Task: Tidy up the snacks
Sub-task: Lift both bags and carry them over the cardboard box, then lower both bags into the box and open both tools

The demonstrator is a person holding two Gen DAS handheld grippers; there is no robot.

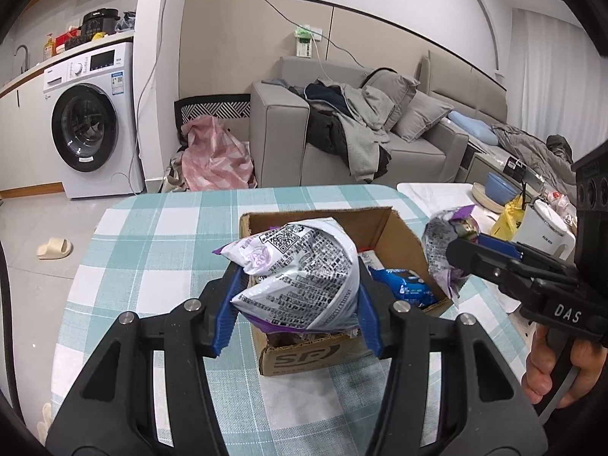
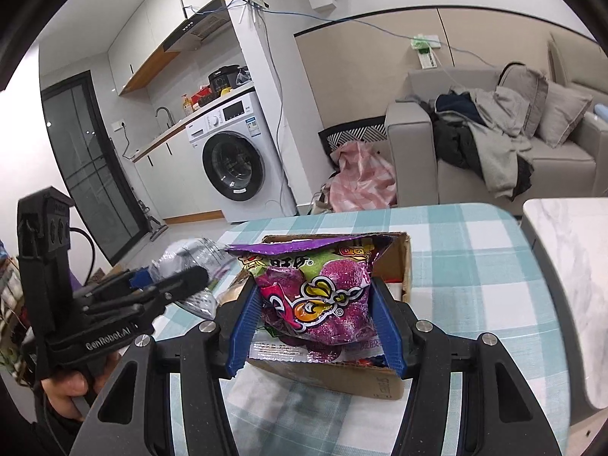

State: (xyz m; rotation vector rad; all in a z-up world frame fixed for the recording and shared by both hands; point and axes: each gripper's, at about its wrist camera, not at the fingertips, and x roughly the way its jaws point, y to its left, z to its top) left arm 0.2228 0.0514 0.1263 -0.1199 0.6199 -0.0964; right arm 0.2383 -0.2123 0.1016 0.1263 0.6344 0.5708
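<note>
**Kid:** How far along are you with the snacks?

**Helper:** You are partway, I think. The box (image 1: 383,228) sits on the checked table (image 1: 159,235), and some snacks lie in it already. You can see a blue pack (image 1: 408,285) down inside the box. But two bags are not in yet. You hold one in each claw.

**Kid:** What does your left claw (image 1: 300,296) have?

**Helper:** It is squeezed on a silver bag (image 1: 300,266), with a blue pad pressing each side. The claw is about half closed, as wide as the bag. You hold that bag up above the near end of the box.

**Kid:** And your right claw (image 2: 315,304)?

**Helper:** It pinches a purple bag (image 2: 319,292) the same way, half closed, pads tight on both sides. That bag hangs above the box too, in the right camera.

**Kid:** So what is left?

**Helper:** I guess you need to lower both bags into the box and let go. I cannot tell how much room the box has.
</note>
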